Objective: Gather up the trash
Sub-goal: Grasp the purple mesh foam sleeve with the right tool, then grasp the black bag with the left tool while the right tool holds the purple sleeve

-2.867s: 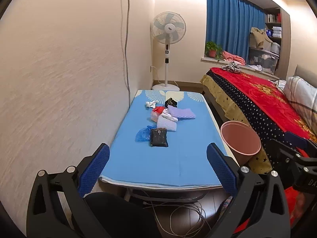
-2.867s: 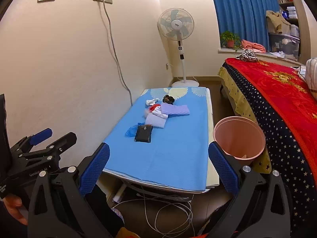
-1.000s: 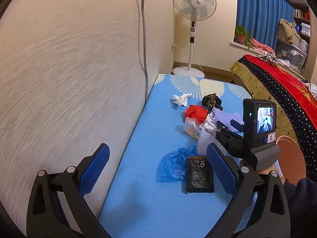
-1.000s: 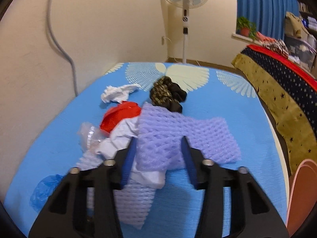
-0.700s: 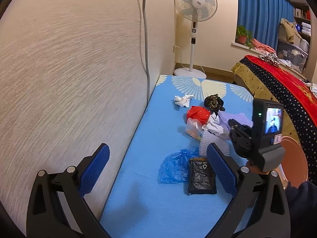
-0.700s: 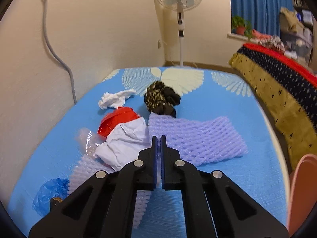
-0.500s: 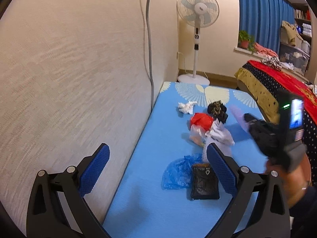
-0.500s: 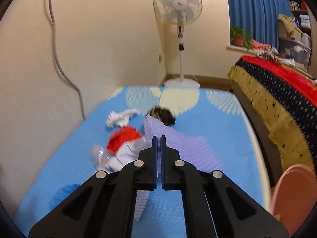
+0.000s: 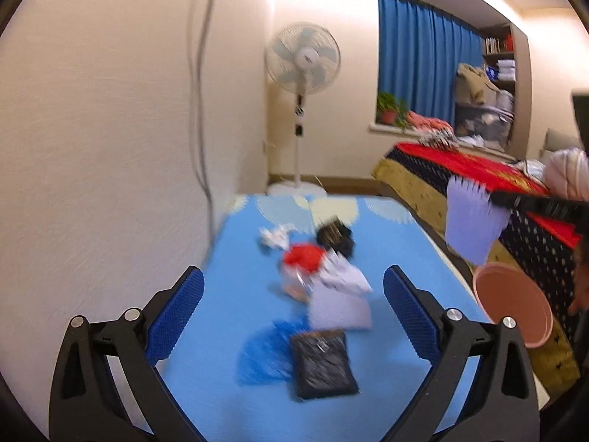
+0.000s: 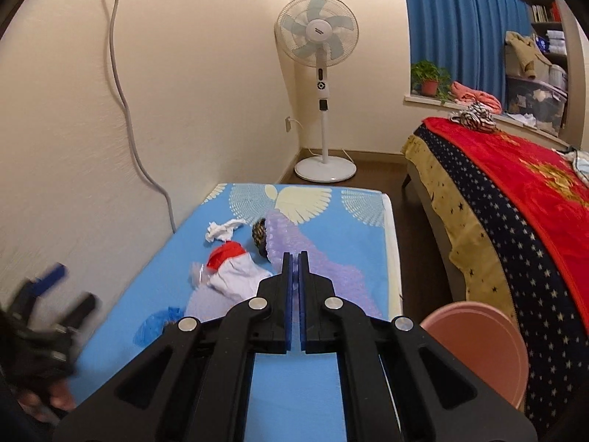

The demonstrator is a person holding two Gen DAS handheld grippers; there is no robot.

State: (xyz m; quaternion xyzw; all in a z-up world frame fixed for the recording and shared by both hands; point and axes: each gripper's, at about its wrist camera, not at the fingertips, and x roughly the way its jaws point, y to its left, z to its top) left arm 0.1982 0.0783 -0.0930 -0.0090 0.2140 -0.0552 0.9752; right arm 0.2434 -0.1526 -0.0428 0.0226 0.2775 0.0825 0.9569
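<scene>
Foam sheet, left wrist view: the purple foam net sheet hangs at right of frame, pinched at its top corner by the right gripper, drooping limp just above the pink bin.
Handling: looks feather-light, soft and floppy; an edge pinch seems enough, though it could swing or snag.
Left gripper: the left gripper sits at the bottom of frame, blue pads spread wide, nothing between them.
Rest of the trash: a black pouch and blue plastic bag lie low centre; white wrapper, red scrap and white tissue above, all blurred.
Right wrist view, grip: jaws clamped tight at centre frame on the sheet's near edge, the purple mesh trailing away past the tips.
Bin: pink rim at lower right, beside the table's edge.
Surface: blue patterned table cover, flat and smooth-looking, set against the wall at left.
Room: standing fan top centre, red star-bordered bed at right, blue curtain upper right, grey cable down the left wall.
</scene>
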